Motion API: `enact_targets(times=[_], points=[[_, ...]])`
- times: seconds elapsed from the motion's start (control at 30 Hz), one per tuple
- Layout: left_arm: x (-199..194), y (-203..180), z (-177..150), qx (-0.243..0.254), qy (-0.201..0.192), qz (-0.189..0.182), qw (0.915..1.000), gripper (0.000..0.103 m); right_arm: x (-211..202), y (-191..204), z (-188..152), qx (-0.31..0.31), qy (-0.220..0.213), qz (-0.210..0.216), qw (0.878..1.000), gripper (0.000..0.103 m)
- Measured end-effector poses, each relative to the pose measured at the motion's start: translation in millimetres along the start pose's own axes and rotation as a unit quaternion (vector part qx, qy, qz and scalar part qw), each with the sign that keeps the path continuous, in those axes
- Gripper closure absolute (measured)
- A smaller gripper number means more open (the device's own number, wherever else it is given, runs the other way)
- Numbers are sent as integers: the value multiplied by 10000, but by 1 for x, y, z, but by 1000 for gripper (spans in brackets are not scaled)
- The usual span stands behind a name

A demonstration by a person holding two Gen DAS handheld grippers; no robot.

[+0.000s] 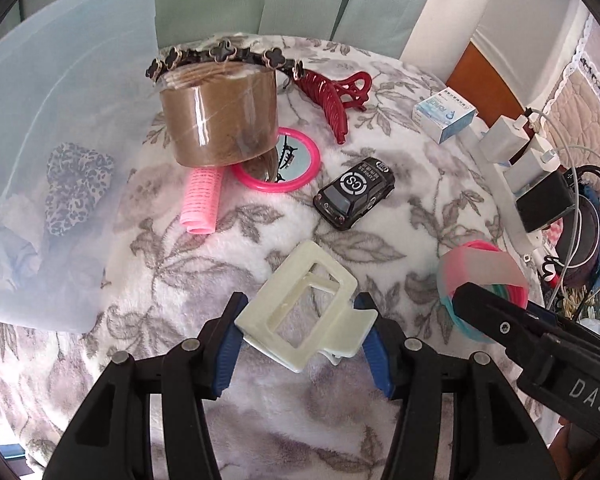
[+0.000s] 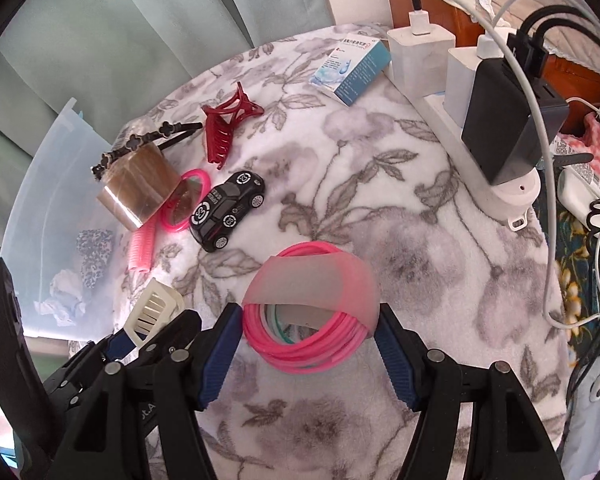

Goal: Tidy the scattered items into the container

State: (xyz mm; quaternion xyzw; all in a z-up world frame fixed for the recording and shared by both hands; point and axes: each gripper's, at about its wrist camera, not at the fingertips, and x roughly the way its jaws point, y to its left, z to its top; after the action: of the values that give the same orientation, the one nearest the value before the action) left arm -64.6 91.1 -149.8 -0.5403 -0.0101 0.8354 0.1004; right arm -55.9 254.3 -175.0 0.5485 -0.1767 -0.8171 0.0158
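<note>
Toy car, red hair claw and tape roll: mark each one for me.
toy car (image 1: 354, 196), left wrist view, on its black roof.
red hair claw (image 2: 227, 128), right wrist view, on the body above its teeth.
tape roll (image 1: 220, 120), left wrist view, on its brown outer side.

A white power strip (image 2: 466, 148) with plugged-in chargers (image 2: 512, 136) lies along the floral blanket's (image 2: 400, 208) edge; green curtains (image 2: 140, 24) hang behind the blanket.

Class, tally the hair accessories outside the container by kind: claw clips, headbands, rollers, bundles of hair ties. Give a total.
Claw clips: 2, cream claw clip and red claw clip
Headbands: 1, black headband
Rollers: 1, pink roller
Hair-tie bundles: 1, pink bundle
Total: 5
</note>
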Motion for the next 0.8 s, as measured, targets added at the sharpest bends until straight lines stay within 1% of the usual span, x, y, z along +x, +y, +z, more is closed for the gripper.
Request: enact_targets(times=[0.13,0.2,0.3,0.37,0.6,0.8], points=[[-23,1,-1,23,-235,-14,9997,47,-19,7,-2,-55,-194,54,9998,33],[-35,4,-1,7,-342,-64,9994,47,-30,10,-2,-69,-316,97,9994,33],[-43,2,5,-42,-530,-130,9985,47,-46,18,-2,-98,-509,167,9985,33],[-59,5,6,-73,-662,-185,9976,47,-58,23,-4,-140,-655,206,9975,33],[-102,8,10,-138,-1023,-362,9940,47,-100,43,-6,-287,-1090,354,9930,33],[-137,14,14,-176,-1373,-538,9889,47,-133,60,-7,-373,-1424,507,9878,33]])
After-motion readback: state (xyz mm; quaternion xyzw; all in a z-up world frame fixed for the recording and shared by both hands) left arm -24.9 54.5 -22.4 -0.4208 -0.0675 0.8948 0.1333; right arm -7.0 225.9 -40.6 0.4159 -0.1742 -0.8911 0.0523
